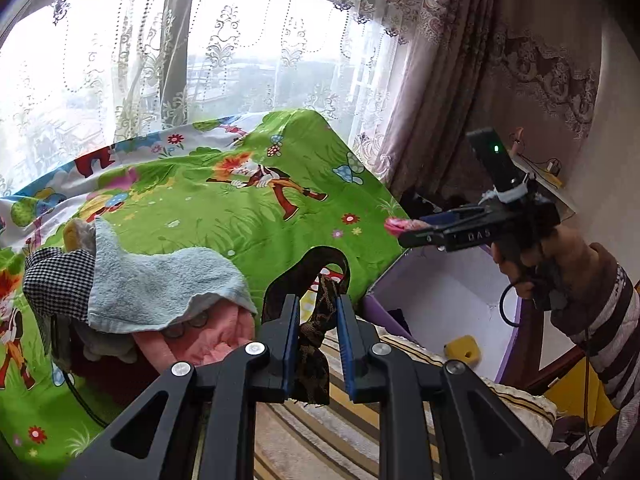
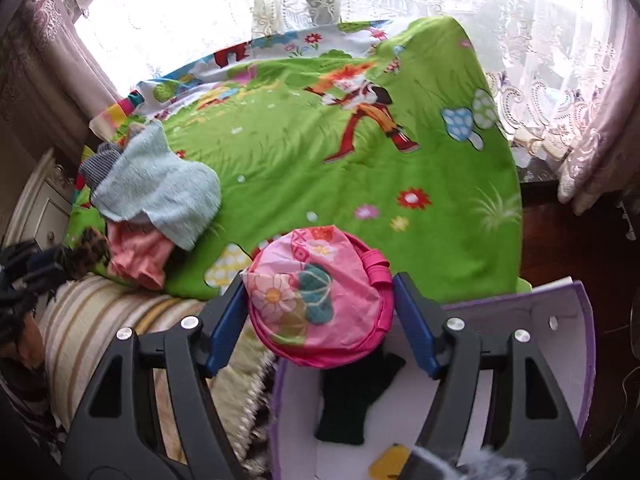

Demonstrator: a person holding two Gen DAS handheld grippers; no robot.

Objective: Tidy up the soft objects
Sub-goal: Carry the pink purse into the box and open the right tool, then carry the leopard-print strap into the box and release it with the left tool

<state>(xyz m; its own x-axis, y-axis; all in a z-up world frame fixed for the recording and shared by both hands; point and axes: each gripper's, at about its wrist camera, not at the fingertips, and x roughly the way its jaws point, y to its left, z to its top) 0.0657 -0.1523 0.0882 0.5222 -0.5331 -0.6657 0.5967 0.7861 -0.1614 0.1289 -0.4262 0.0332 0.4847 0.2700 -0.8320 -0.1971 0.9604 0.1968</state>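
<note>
My left gripper (image 1: 318, 304) is shut on a brown patterned fabric piece with a black strap (image 1: 316, 332), held above the bed's edge. My right gripper (image 2: 320, 292) holds a pink flowered round folded bag (image 2: 316, 296) between its fingers, over the open purple-edged white box (image 2: 576, 320). In the left wrist view the right gripper (image 1: 404, 232) is at the right above the box (image 1: 440, 296), the pink bag's edge (image 1: 394, 225) at its tips. A pile of soft things lies on the green cartoon bedsheet (image 2: 320, 168): a light blue towel (image 2: 160, 184), a pink cloth (image 2: 140, 256), a checked cloth (image 1: 56, 280).
A dark green cloth (image 2: 352, 396) and a yellow block (image 1: 460, 350) lie inside the box. A striped blanket (image 2: 104, 312) covers the bed's near edge. Lace curtains (image 1: 240, 48) and the window stand behind the bed. A dark cable (image 1: 76, 392) runs by the pile.
</note>
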